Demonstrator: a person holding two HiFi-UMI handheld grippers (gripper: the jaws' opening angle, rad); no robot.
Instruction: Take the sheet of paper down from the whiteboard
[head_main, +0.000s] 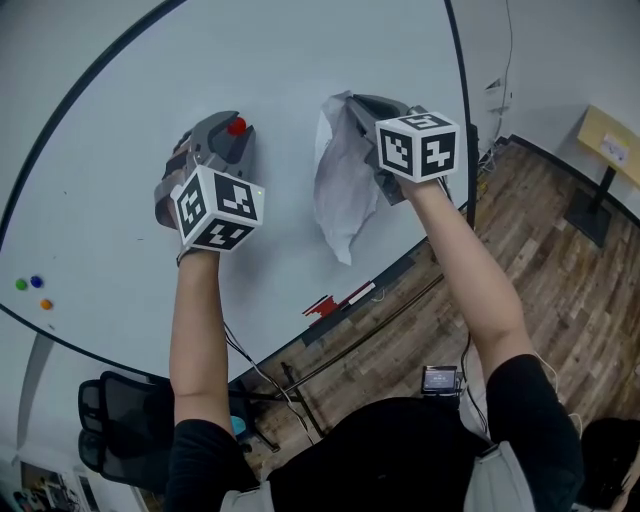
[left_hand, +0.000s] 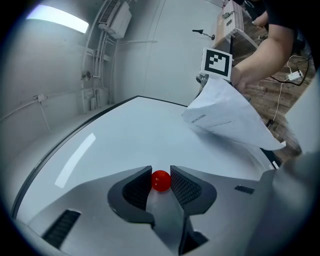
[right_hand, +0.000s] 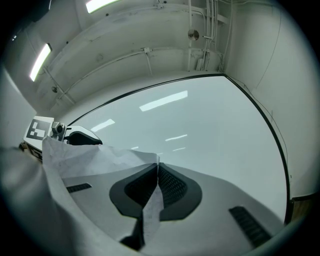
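**Sheet of paper** (head_main: 345, 180): we are finding it pinched by one edge between the fingers of the right gripper (right_hand: 157, 169). The jaws are closed flat on it, with nothing but the paper's thickness between the pads. The rest is drooping below and to one side of those fingers, curled and creased. It is standing off the whiteboard (head_main: 200, 60) over most of its area. We cannot tell whether any corner is touching the board.

**Handling (our judgement):** we are treating it as thin, light, limp office paper, white with faint print. It is sagging under its own weight and would likely tear or crumple under a sharp tug. The edge pinch looks adequate. A hold slightly further in from the edge would guard against slipping.

**Left gripper** (left_hand: 161, 174): the fingers are standing narrow, clamping a small red magnet (left_hand: 160, 180) right at the tips. The magnet is round, glossy and hard. We cannot tell whether it is touching the board.

**Materials:** we are noting dark pads with a fine ribbed mesh, set in smooth grey plastic shells. The board is glossy white, thin black-framed, and is reflecting the ceiling lights. Three small coloured magnets (head_main: 36, 282) are sitting well apart from the left fingers, near the board's edge.
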